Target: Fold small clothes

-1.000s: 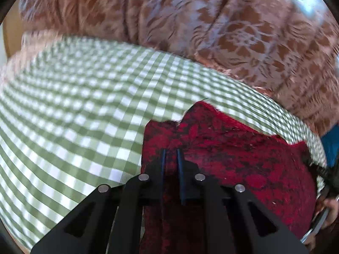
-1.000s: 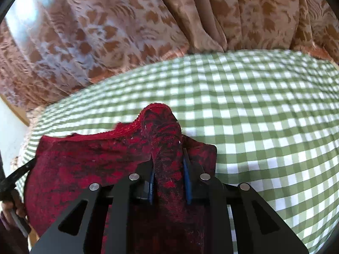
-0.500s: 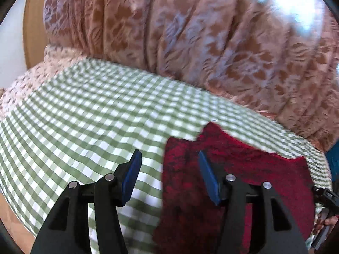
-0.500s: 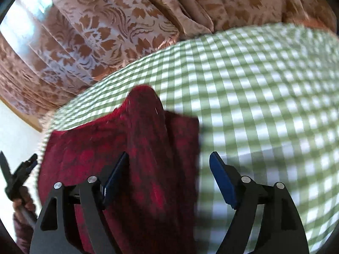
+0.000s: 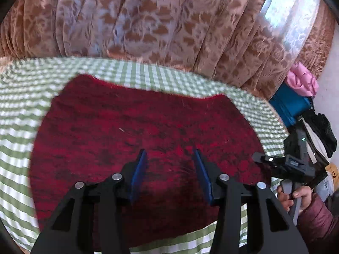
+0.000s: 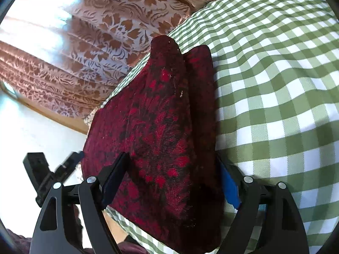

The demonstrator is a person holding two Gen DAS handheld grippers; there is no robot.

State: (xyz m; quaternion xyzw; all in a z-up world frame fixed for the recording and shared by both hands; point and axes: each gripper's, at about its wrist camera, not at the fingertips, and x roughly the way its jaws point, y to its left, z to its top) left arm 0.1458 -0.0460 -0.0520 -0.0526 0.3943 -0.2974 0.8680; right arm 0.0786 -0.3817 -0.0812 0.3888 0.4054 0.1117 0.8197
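Behind us hang big brown curtains point(image 5: 161, 21) with a leaf pattern. In front of them we see a green and white checked cloth point(image 6: 275, 80) spread flat. On that cloth lies our red and black garment point(image 5: 137, 127), folded, with one corner poking up at the far end. By the curtains on the right side sit a blue thing point(image 5: 288, 105) and a pink bundle point(image 5: 303, 80). Our left gripper point(image 5: 169, 165) floats over the garment with its blue pads wide apart, holding nothing. Our right gripper point(image 6: 171, 182) is spread wide too, one finger on each side of the garment's near end, not squeezing it. Our right hand point(image 5: 296, 196) grips its handle.
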